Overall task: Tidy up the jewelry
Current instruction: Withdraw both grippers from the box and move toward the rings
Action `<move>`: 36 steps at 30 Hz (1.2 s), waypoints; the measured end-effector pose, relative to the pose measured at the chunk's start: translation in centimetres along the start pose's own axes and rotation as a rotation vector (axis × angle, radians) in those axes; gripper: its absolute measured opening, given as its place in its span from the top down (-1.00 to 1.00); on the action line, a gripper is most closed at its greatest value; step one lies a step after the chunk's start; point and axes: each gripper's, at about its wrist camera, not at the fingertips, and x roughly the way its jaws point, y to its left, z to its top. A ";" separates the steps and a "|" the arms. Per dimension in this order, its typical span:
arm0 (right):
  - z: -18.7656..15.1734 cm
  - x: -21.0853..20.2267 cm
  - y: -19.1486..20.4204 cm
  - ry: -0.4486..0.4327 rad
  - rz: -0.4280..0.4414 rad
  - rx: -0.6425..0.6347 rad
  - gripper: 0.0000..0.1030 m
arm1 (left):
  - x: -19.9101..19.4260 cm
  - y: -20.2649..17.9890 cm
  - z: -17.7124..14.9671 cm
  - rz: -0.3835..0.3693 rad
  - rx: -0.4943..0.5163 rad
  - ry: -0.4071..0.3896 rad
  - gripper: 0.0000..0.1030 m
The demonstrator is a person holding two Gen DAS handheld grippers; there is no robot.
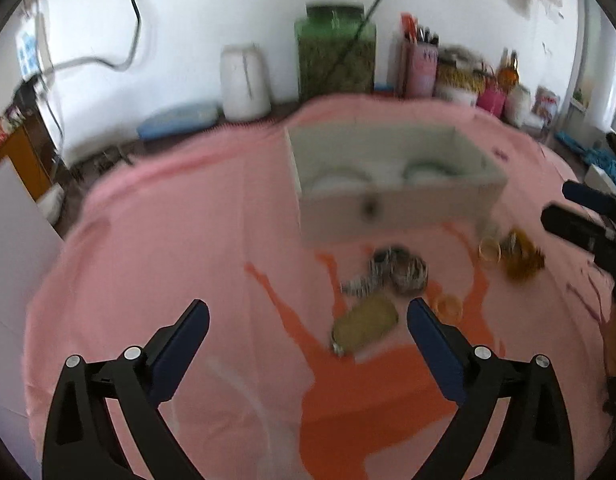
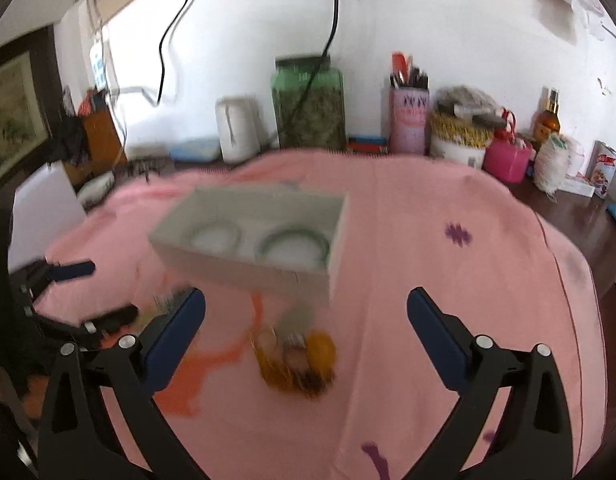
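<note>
A white open box [image 1: 392,184] [image 2: 251,240] sits on the pink cloth with two pale green bangles [image 2: 293,246] inside. In front of it lie loose pieces: a gold oval piece [image 1: 366,326], a silvery heap of chains [image 1: 392,272], small orange rings [image 1: 450,306] and an amber cluster [image 1: 522,258] [image 2: 297,360]. My left gripper [image 1: 308,316] hangs open above the cloth, the gold piece between its fingers but untouched. My right gripper [image 2: 305,306] is open over the amber cluster, holding nothing. Each gripper shows at the edge of the other's view. Both views are blurred.
Along the wall stand a white kettle [image 1: 243,80], a green jar [image 1: 334,52], a pink pen holder [image 2: 408,120], a basket [image 2: 462,132], a pink tub [image 2: 508,158] and bottles. Cables hang down the wall. The pink cloth [image 2: 448,280] covers the table; dark wood shows at right.
</note>
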 end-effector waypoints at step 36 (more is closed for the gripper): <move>-1.6 4.1 1.5 0.242 -0.047 -0.069 -0.89 | 2.0 -1.7 -0.6 -0.065 0.070 0.062 -0.92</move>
